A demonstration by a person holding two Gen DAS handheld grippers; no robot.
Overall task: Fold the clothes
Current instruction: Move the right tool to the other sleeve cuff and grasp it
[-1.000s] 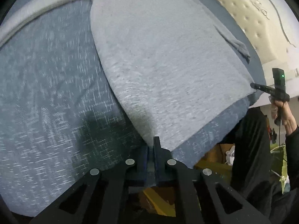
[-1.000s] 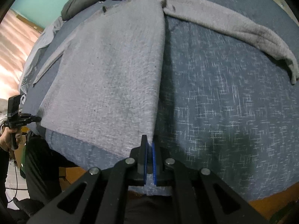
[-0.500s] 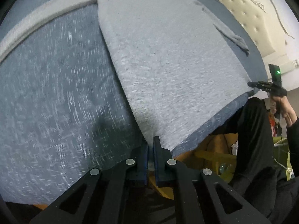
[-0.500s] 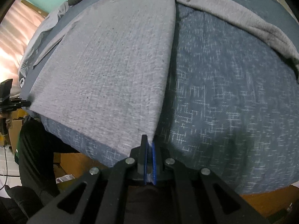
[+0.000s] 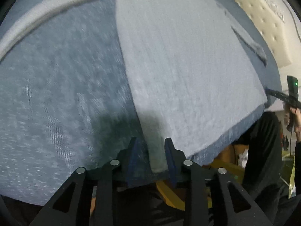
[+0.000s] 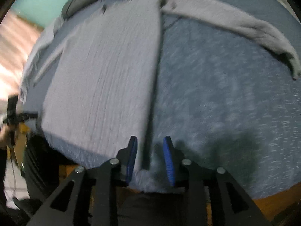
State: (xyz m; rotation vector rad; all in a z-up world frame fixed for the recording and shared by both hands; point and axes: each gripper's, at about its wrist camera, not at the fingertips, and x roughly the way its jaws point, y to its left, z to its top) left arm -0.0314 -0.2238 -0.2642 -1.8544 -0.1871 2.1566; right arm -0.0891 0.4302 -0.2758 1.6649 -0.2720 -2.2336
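Two blue-padded fingers of the left gripper (image 5: 151, 153) stand spread in the left wrist view, a corner of the grey sweater (image 5: 188, 71) lying loose between them, unpinched; the sweater spreads flat over the blue bedspread (image 5: 56, 94); a cream headboard (image 5: 263, 28) sits far right. Right wrist view, blurred: the right gripper (image 6: 150, 156) is likewise released, straddling the sweater's (image 6: 105, 79) near edge; one sleeve (image 6: 235, 24) trails across the bedspread (image 6: 225, 103); a hand (image 6: 7, 130) holds the other gripper at far left.
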